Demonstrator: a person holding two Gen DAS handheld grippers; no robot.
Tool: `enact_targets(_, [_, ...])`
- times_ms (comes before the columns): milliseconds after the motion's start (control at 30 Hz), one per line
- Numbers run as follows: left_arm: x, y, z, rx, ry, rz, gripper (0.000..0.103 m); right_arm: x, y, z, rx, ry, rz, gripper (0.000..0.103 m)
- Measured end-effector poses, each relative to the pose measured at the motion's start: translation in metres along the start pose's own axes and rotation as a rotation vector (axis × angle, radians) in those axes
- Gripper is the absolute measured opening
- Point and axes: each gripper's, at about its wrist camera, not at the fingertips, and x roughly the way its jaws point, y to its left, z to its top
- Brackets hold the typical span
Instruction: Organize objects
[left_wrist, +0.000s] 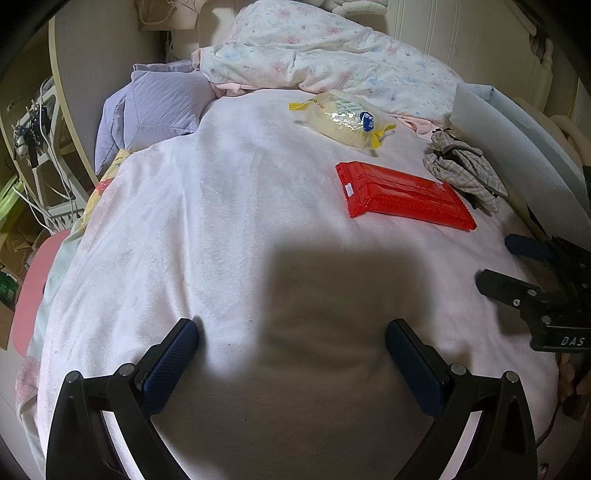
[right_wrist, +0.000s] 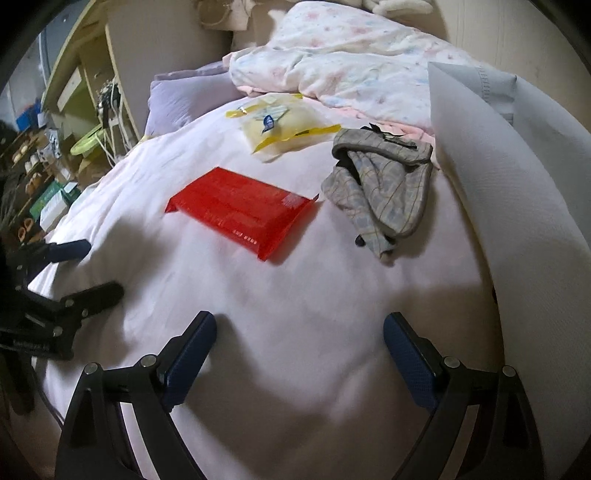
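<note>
A red snack packet (left_wrist: 400, 195) lies flat on the white bed sheet (left_wrist: 221, 206); it also shows in the right wrist view (right_wrist: 242, 212). Beyond it lies a clear yellow-edged packet (left_wrist: 341, 118) (right_wrist: 279, 129). A crumpled plaid cloth item (left_wrist: 463, 168) (right_wrist: 380, 184) lies to the right of the red packet. My left gripper (left_wrist: 291, 334) is open and empty over the near sheet. My right gripper (right_wrist: 299, 328) is open and empty, short of the red packet; it shows at the right edge of the left wrist view (left_wrist: 495, 262).
A floral duvet (left_wrist: 325, 55) and a lilac pillow (left_wrist: 155, 107) lie at the bed's far end. A white-grey pillow (right_wrist: 517, 177) lines the right side. Shelves with cables and boxes (right_wrist: 55, 147) stand left of the bed.
</note>
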Motion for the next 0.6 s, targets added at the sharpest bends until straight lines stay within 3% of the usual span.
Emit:
enact_targets(467, [0.0, 0.002, 0.0, 0.005, 0.0, -0.004, 0.103, 0.01, -0.001, 0.02, -0.019, 0.001, -0.012, 0.091])
enact_targets(600, [0.0, 0.002, 0.0, 0.007, 0.0, -0.005, 0.103, 0.009, -0.005, 0.02, 0.004, -0.012, -0.005, 0.086])
